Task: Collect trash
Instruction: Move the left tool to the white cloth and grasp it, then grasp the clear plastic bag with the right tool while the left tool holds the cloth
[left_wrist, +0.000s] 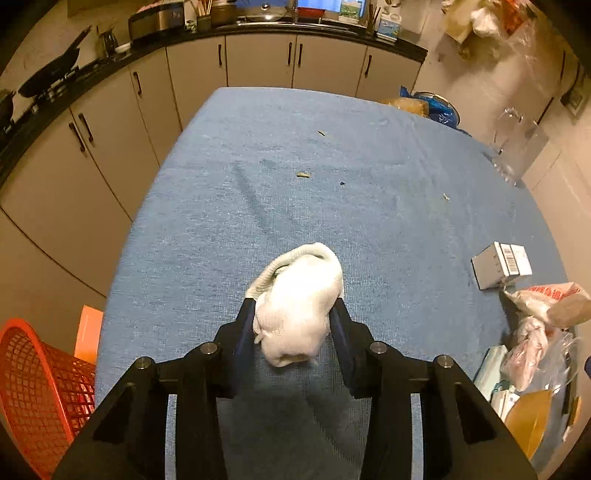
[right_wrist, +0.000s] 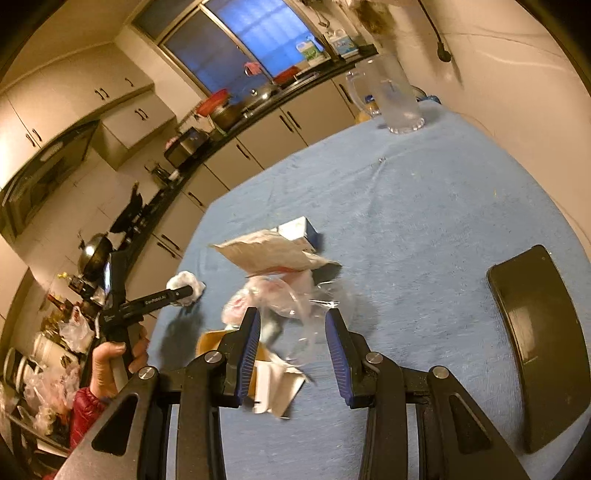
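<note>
Trash: one white wad (left_wrist: 297, 306) clenched in left tongs (left_wrist: 295, 317); right tongs (right_wrist: 291, 325) gaping around one clear bag (right_wrist: 295, 306), all sitting on the blue kitchen surface (left_wrist: 332, 166).

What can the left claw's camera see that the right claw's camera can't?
Only the left wrist view shows the red mesh basket beside the table and small crumbs on the cloth.

Only the right wrist view shows the black tray, the clear jug, and the person's hand holding the left claw from the side.

Both show the blue tablecloth, the white tissue wad squeezed in the left claw, the trash pile of wrappers and bags, and the kitchen counter behind.
</note>
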